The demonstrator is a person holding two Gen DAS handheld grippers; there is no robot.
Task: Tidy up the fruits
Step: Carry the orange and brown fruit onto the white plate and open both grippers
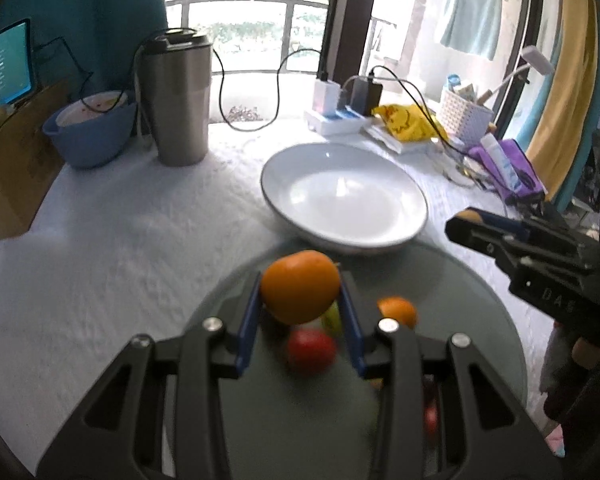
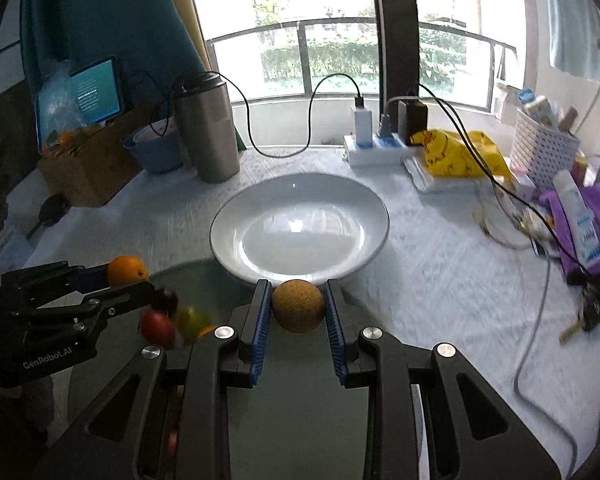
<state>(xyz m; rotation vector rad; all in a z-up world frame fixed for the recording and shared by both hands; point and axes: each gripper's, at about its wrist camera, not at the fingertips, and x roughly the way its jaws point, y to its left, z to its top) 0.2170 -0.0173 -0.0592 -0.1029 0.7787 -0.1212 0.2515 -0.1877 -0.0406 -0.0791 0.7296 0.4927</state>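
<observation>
Left gripper (image 1: 300, 300) clamped on an orange (image 1: 300, 286), blue pads (image 1: 249, 320) pressed to both flanks, raised over a grey-green round tray (image 1: 460, 280). Right gripper (image 2: 298, 308) closed on a dull yellow-brown round fruit (image 2: 298, 306), kind hard to tell, held just before the near rim of the white bowl (image 2: 300, 184).

On the tray: a red fruit (image 1: 311, 350), blurred; a green-yellow one (image 1: 334, 318) mostly hidden behind the pad; a second orange (image 1: 398, 311) partly cut off by the finger; another red spot (image 1: 431, 420) barely seen through the frame. A dark fruit (image 2: 165, 300) smeared by motion, unidentifiable.

Readable: "GenRobot.AI" on the left gripper body in the right wrist view; "DAS" on the right gripper in the left wrist view. Monitor (image 2: 96, 92) text too small to read. Tube (image 2: 580, 224) label illegible. Yellow bag (image 2: 460, 152) print unclear.
</observation>
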